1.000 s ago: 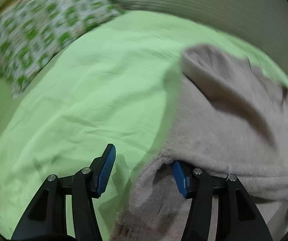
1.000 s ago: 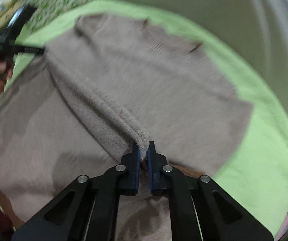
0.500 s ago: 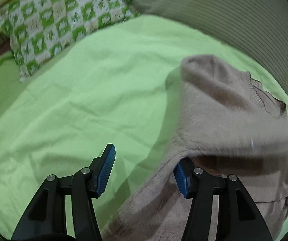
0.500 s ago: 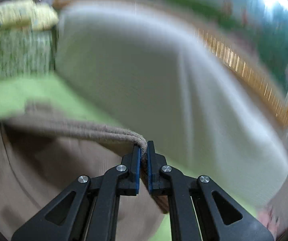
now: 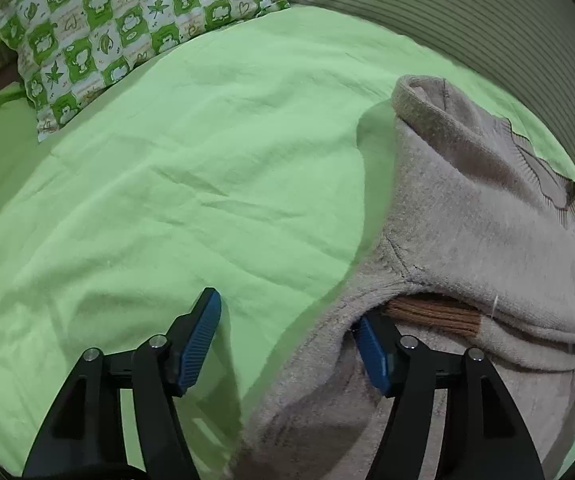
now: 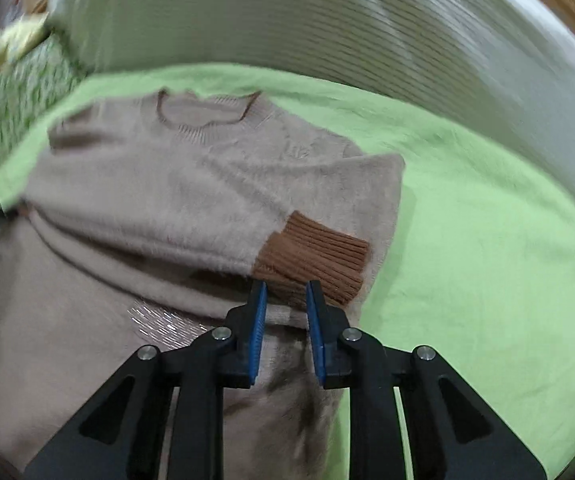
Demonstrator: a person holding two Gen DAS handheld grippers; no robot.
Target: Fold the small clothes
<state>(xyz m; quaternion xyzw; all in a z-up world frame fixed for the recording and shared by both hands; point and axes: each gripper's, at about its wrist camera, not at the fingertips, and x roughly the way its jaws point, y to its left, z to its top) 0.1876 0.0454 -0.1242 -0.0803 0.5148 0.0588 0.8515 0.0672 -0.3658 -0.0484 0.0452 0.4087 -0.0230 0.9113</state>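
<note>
Beige sweater (image 6: 159,208) lay on the bed (image 5: 167,200); your right gripper (image 6: 285,308) had just let go, parted, of the cuff (image 6: 315,260), sleeve seemingly folded across. Left gripper (image 5: 287,340) stayed spread wide.

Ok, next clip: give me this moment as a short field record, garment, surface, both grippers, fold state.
garment: beige sweater with brown ribbed cuff
surface: green bedsheet
nearby: patterned pillow
left gripper: open, right finger at the sweater's edge, gripping nothing
right gripper: open, just in front of the cuff
fold state: one sleeve laid across the body, cuff resting on top
</note>
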